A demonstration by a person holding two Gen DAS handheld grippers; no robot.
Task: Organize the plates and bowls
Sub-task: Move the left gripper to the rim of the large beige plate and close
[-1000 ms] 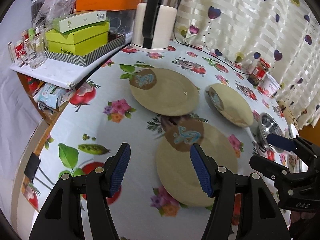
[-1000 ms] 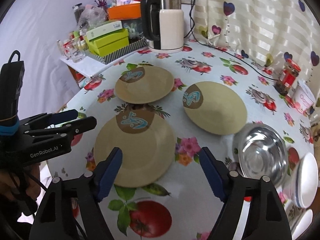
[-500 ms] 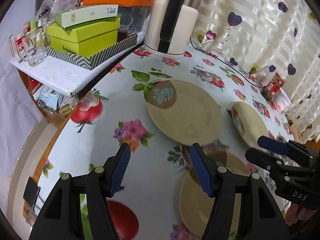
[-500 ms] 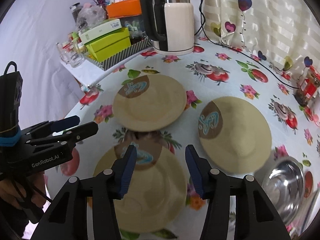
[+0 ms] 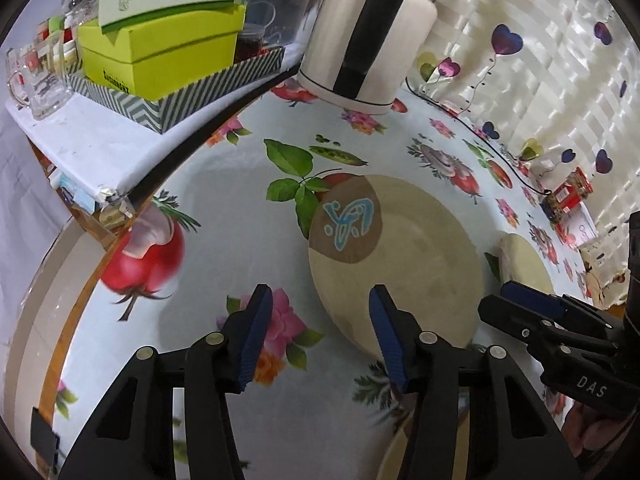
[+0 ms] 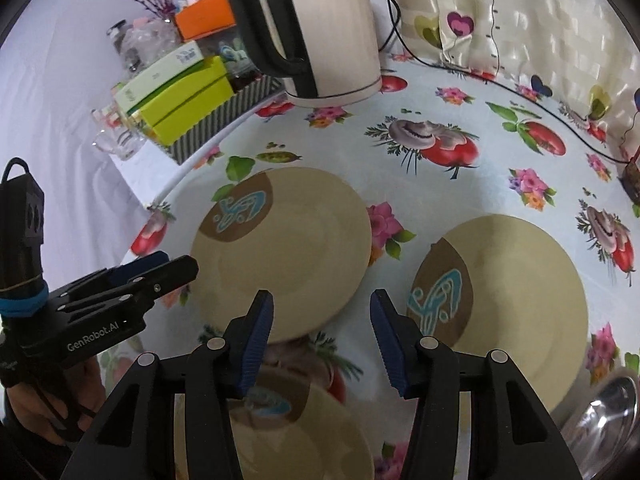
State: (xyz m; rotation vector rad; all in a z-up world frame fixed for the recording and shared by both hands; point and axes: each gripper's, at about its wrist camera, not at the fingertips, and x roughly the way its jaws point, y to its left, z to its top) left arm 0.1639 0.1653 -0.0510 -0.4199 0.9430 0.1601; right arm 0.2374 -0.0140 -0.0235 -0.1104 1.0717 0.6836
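Matt tan plates [image 6: 288, 248], smooth, with a brown patch and glazed-looking blue mark; glossy printed oilcloth (plastic, by the sheen) over the bench [image 6: 472, 200]. Shiny metal bowl [image 6: 612, 424] at the right edge, ribbed blue pads on matt black plastic fingers [image 5: 256, 336]. Smooth cream kettle [image 6: 336, 36], satiny striped curtain [image 5: 560, 60].

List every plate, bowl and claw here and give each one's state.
Left claw: open, empty.
Right claw: open, empty.
Far plate: flat on table, unstacked.
Right plate: flat, apart from the others.
Near plate: flat, partly hidden.
Steel bowl: upright, looks empty.
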